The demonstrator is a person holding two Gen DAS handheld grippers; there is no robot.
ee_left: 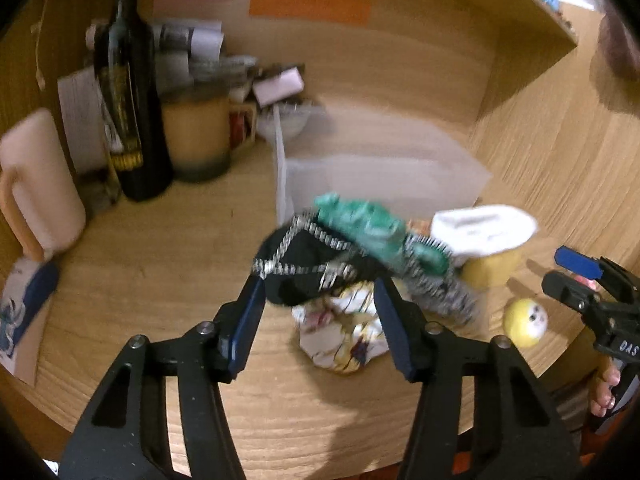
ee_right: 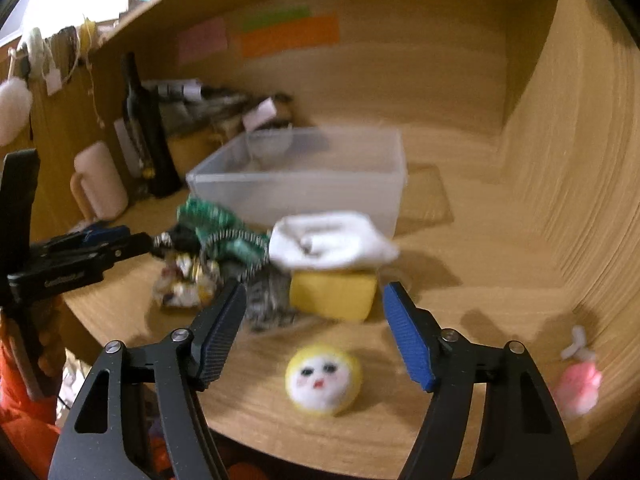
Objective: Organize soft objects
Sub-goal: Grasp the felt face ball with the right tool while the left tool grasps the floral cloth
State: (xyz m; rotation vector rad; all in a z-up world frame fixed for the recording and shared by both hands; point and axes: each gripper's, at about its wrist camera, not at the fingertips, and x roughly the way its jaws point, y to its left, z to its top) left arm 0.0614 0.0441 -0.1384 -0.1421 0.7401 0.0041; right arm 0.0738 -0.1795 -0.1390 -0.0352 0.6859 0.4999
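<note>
Right gripper (ee_right: 314,308): fingers apart, holding nothing, poised above the front of the surface (ee_right: 460,292). The face ball (ee_right: 323,380) lies just short of its fingertips, in line with the gap. A pink toy (ee_right: 580,390) lies well to the right of the ball, near the side wall.

Left gripper (ee_left: 320,292): fingers apart, empty, with its tips at the near edge of the pile. The left tip appears to touch or nearly touch the black cloth (ee_left: 304,276); contact cannot be confirmed through the blur.

Pile, left of and beyond the ball: patterned cloth (ee_left: 344,328) lowest and nearest, black cloth over it, green toy (ee_left: 368,228) on top. A white cloth (ee_right: 332,240) rests on a yellow sponge (ee_right: 332,292) straight beyond the ball.

Bin (ee_right: 296,176): clear, open, directly behind the pile; no soft items visible inside.

Assessment: sorting is at an early stage; nothing is yet collected. Both grippers appear to be on approach. The left needs to advance and close on the black cloth; the right needs to drop over the ball and close. Each load would then go beyond the pile into the bin.
</note>
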